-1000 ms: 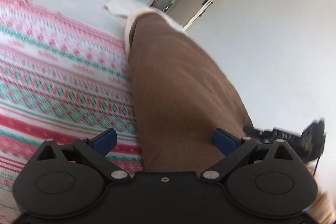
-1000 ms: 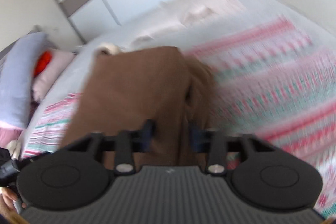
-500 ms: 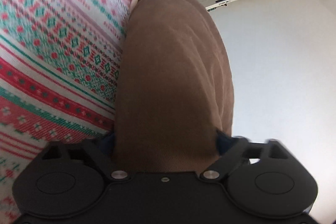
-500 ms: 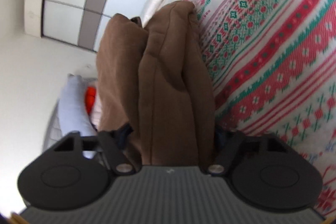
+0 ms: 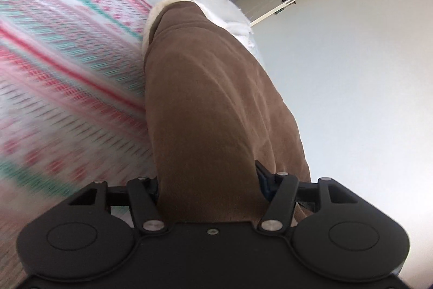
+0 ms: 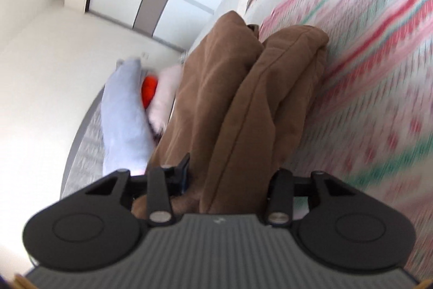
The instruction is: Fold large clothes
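Brown garment (image 5: 216,104) stretching toward twelve o'clock from both closing tools, left tool (image 5: 208,188) and right tool (image 6: 230,180), cloth pinched between each.

Left tool (image 5: 207,182): black two-finger unit, seen from behind along its fingers, pointing somewhat downward. Jaws closing, partly apart, a thick fold of brown cloth (image 5: 211,104) between them; both blue pads pressed into the cloth, the right-hand one partly visible, the other hidden behind it.

Right tool (image 6: 230,175): black linkage on a grey ribbed body, likewise angled downward. Jaws closing on bunched brown cloth, which fills the gap; one finger (image 6: 181,173) shows at the left, the other is covered.
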